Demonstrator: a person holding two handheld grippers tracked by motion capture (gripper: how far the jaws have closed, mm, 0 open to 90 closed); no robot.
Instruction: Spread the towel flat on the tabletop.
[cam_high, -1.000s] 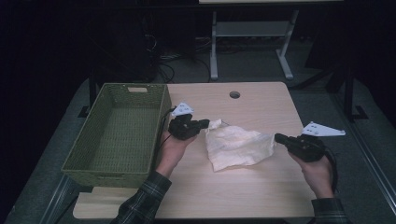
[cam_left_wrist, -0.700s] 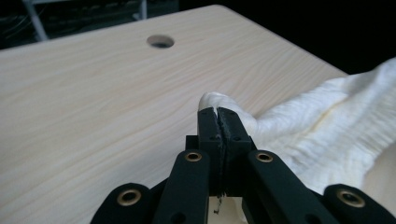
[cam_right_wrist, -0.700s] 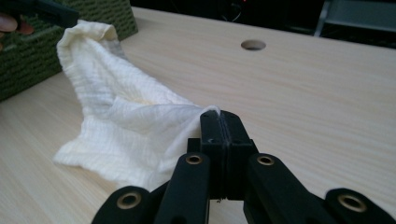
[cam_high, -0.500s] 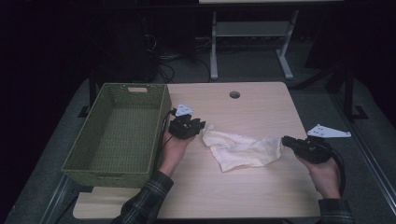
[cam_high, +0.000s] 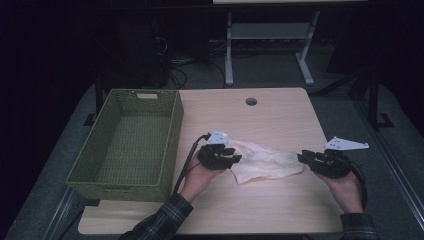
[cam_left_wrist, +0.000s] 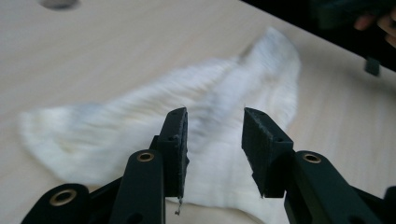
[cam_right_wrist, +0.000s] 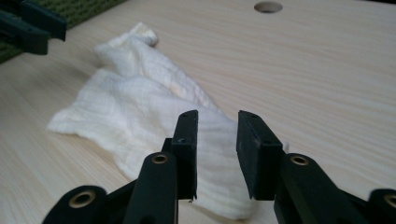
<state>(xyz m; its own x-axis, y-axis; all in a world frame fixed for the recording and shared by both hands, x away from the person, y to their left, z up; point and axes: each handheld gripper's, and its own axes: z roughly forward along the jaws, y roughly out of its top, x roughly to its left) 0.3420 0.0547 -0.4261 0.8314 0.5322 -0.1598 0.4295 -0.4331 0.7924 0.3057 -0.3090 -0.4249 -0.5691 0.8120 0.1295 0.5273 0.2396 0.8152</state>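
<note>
Green basket (cam_high: 125, 145) seemingly empty; white cloth (cam_high: 265, 162) on table (cam_high: 280, 120) beside it.

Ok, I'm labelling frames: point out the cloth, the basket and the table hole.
cloth (cam_high: 262, 164), high view, its middle
basket (cam_high: 173, 131), high view, right rim
hole (cam_high: 251, 101), high view, its centre

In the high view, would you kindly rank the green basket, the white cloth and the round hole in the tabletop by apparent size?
1. green basket
2. white cloth
3. round hole, clearly the smallest, even allowing for its greater distance from the camera.
</note>
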